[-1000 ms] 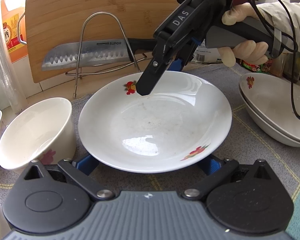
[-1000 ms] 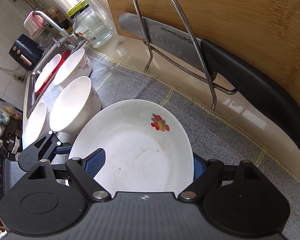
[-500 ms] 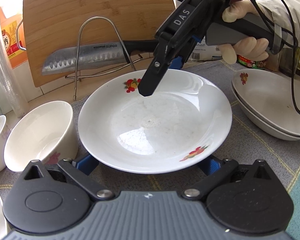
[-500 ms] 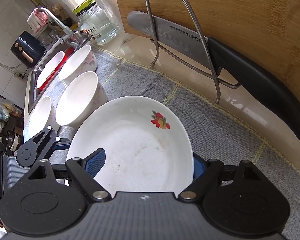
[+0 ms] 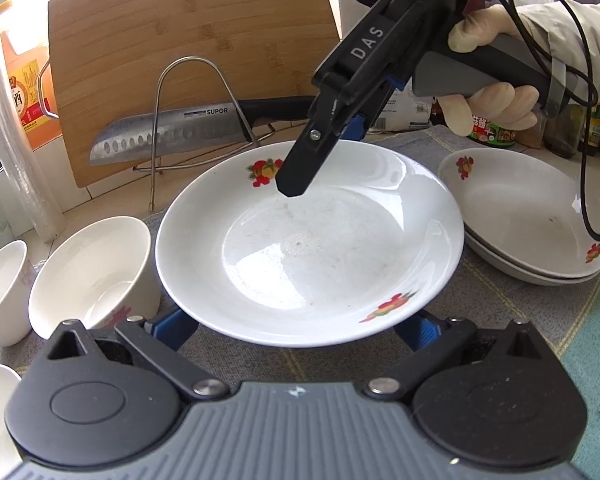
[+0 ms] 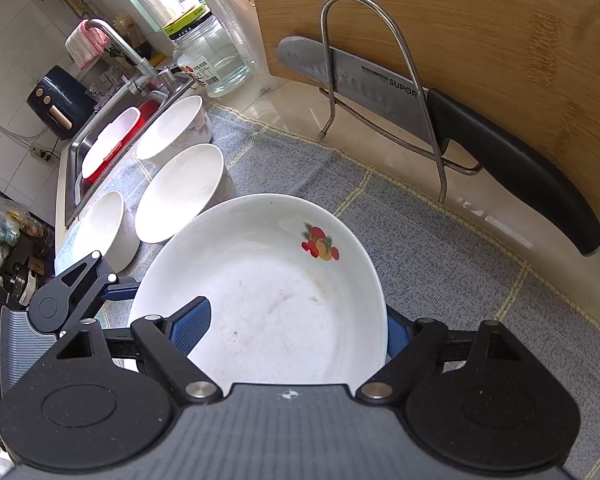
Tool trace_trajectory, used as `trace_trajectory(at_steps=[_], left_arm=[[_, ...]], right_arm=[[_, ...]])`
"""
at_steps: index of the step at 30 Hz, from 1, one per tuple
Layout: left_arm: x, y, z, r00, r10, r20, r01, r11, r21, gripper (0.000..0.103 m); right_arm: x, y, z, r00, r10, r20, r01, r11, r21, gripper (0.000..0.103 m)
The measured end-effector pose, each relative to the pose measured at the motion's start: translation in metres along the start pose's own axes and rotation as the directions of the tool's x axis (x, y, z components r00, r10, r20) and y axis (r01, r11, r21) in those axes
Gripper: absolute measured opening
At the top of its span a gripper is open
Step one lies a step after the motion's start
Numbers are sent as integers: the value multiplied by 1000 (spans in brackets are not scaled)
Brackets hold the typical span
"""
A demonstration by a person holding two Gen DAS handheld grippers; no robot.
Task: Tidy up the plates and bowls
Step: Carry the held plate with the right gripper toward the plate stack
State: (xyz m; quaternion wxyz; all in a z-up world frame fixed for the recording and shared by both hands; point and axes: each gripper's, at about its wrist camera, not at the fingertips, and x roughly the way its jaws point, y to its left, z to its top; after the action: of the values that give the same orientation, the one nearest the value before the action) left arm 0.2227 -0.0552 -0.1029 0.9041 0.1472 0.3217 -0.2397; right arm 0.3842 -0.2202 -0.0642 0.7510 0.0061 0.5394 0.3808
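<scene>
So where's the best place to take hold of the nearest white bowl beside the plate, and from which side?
Take the bowl by its rim, coming from above with one finger inside and one outside the wall. It stands upright with its mouth open, and its tall sloping sides look too wide to span whole. The side facing away from the plate seems safest, since the plate's edge overhangs it closely.

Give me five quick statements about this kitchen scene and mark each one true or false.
1. The right gripper grips the far rim of the fruit-patterned plate. True.
2. The knife lies flat on the mat. False: it rests in the wire rack, against the cutting board.
3. Two more plates sit stacked at the right. True.
4. The bowls are stacked. False: they stand side by side.
5. The plate holds food. False: only faint smudges.
</scene>
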Motion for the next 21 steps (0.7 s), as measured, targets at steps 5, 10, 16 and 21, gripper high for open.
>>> trace_trajectory(at_steps=[5,10,16,21], left_arm=[[-13,-6,4,1000,-8,-2,8,1000,21,102],[-22,-14,6,1000,-31,1,30,998,46,102],[-31,-30,10,998,-70,2,70,992,105,102],[-33,-42,13,993,-121,4,119,982,144,102]], right_arm=[[-13,9,-11,1000,-2,22,2,1000,9,90],[-27,16,-26,999,-19,43,18,1000,23,90],[-47,18,-52,996,-48,78,42,997,71,90],[-65,16,-76,991,-81,109,67,990,127,90]])
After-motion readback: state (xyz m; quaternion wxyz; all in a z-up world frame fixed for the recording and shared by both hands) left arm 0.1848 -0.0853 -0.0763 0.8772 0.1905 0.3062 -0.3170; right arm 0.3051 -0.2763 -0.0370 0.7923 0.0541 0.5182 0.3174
